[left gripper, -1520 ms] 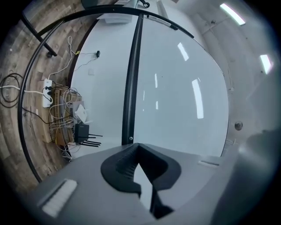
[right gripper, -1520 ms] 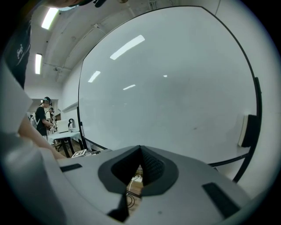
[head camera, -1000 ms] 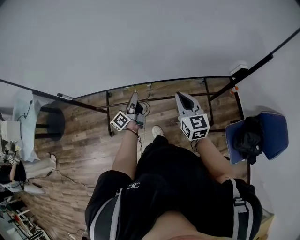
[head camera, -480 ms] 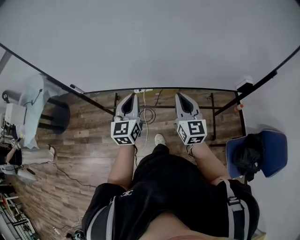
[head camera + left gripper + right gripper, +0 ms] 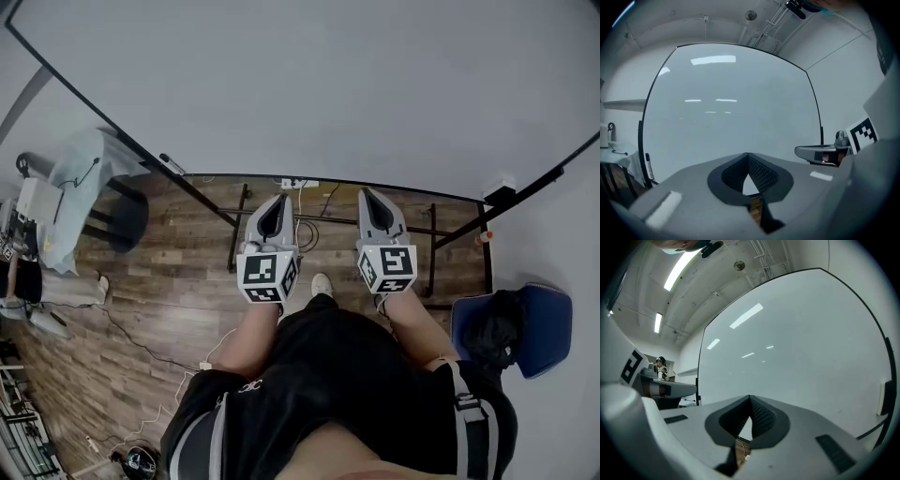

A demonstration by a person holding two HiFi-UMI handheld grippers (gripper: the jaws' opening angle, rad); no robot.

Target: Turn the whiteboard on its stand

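- Dark stool [image 5: 127,220], well off to the left of the left tool.
- Left tool [image 5: 277,200]: jaws together, nothing between them, aimed at the whiteboard [image 5: 309,84].
- Whiteboard spans the space ahead of both tools, with its black stand [image 5: 328,220] on the wood floor [image 5: 169,300] below them.
- Right tool [image 5: 368,194]: jaws together, empty, near the left tool.
- Blue chair [image 5: 548,314], right of the right tool.
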